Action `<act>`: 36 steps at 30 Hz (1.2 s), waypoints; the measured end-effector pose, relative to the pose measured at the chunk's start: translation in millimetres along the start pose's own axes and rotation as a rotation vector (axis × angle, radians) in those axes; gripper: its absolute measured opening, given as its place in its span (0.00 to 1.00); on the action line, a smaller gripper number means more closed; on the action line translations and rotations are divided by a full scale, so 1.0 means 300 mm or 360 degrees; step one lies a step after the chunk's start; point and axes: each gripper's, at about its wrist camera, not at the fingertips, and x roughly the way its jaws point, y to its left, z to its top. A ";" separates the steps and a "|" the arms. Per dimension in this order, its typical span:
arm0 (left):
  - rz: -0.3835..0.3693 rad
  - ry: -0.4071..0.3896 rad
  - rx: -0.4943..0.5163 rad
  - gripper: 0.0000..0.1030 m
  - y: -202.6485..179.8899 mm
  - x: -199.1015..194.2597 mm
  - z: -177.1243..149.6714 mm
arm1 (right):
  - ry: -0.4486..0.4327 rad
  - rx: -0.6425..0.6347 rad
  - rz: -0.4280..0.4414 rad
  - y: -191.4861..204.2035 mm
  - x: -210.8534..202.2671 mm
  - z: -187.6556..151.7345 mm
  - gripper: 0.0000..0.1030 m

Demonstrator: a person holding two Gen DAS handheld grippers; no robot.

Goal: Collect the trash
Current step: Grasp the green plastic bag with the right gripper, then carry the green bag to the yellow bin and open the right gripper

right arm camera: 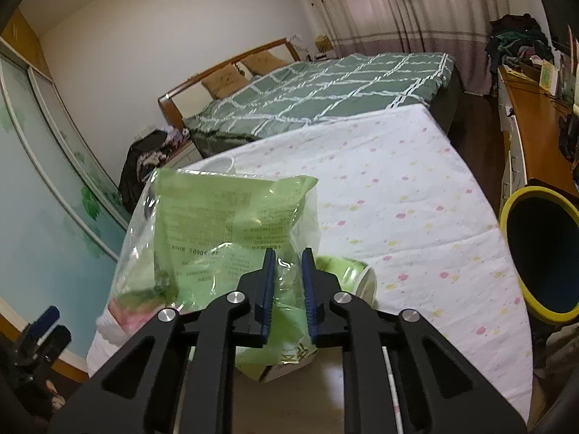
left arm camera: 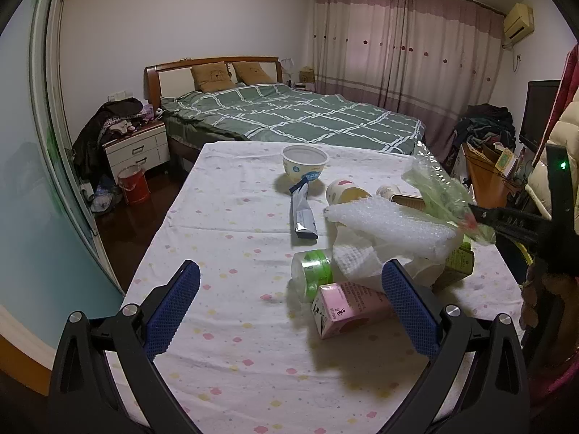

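Note:
My right gripper [right arm camera: 287,264] is shut on a green and clear plastic bag [right arm camera: 224,224] and holds it up above the table; it shows at the right of the left wrist view [left arm camera: 439,191]. My left gripper [left arm camera: 289,278] is open and empty, low over the table. Between its fingers lie a green-lidded jar [left arm camera: 313,275] and a pink carton [left arm camera: 349,307]. Behind them are a bubble wrap sheet [left arm camera: 394,226], a white cloth [left arm camera: 362,253], a green carton [left arm camera: 457,262], a blue wrapper [left arm camera: 303,213], a paper bowl [left arm camera: 304,164] and a tipped cup [left arm camera: 345,190].
The table wears a white flowered cloth [left arm camera: 224,253]. A yellow-rimmed dark bin [right arm camera: 539,253] stands at the table's right side. A green-quilted bed [left arm camera: 289,115] is behind, a wooden desk [right arm camera: 535,126] to the right, and a red bucket [left arm camera: 134,184] on the floor at left.

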 end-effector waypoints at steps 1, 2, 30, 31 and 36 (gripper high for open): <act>0.0000 -0.0001 0.0001 0.96 0.001 -0.001 -0.001 | -0.0017 0.0002 -0.0008 -0.002 -0.010 0.004 0.14; -0.0002 -0.0002 0.0003 0.96 -0.001 -0.001 0.000 | -0.0039 0.0005 -0.0023 -0.009 -0.022 0.012 0.14; -0.0188 0.0089 0.0194 0.96 -0.249 0.112 0.021 | 0.0019 0.0492 -0.1144 -0.995 -0.033 0.032 0.15; -0.0189 0.0102 0.0200 0.96 -0.257 0.123 0.020 | 0.0030 0.0499 -0.1153 -1.023 -0.031 0.012 0.16; -0.0198 0.0138 0.0212 0.96 -0.277 0.142 0.015 | 0.0093 0.0511 -0.1214 -1.098 0.024 -0.009 0.20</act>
